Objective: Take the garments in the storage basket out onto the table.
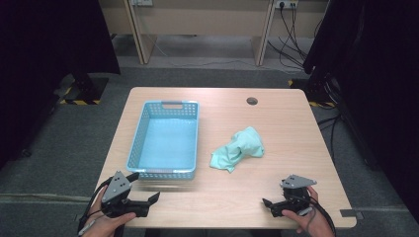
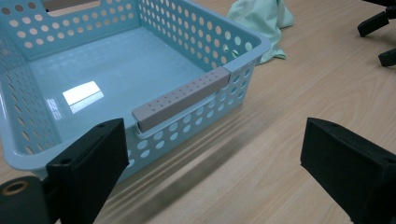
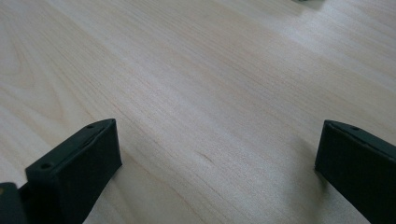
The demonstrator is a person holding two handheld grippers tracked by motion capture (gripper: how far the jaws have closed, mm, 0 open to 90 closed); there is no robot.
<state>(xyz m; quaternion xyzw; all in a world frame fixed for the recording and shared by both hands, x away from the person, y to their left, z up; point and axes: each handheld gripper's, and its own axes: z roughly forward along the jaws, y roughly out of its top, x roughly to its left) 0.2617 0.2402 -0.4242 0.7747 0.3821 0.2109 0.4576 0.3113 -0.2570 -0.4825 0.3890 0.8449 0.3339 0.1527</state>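
Risk first: could snag only one loose fold of the crumpled green cloth (image 1: 238, 148) and trail it over the rim of the blue basket (image 1: 193, 143) (light plastic, likely to skid if bumped). Cloth on the table, just right of the basket. Left gripper (image 1: 143, 190) low by the basket's near wall, jaws spread, empty. Right gripper (image 1: 267, 204) near the table's front edge, jaws likewise parted, empty.
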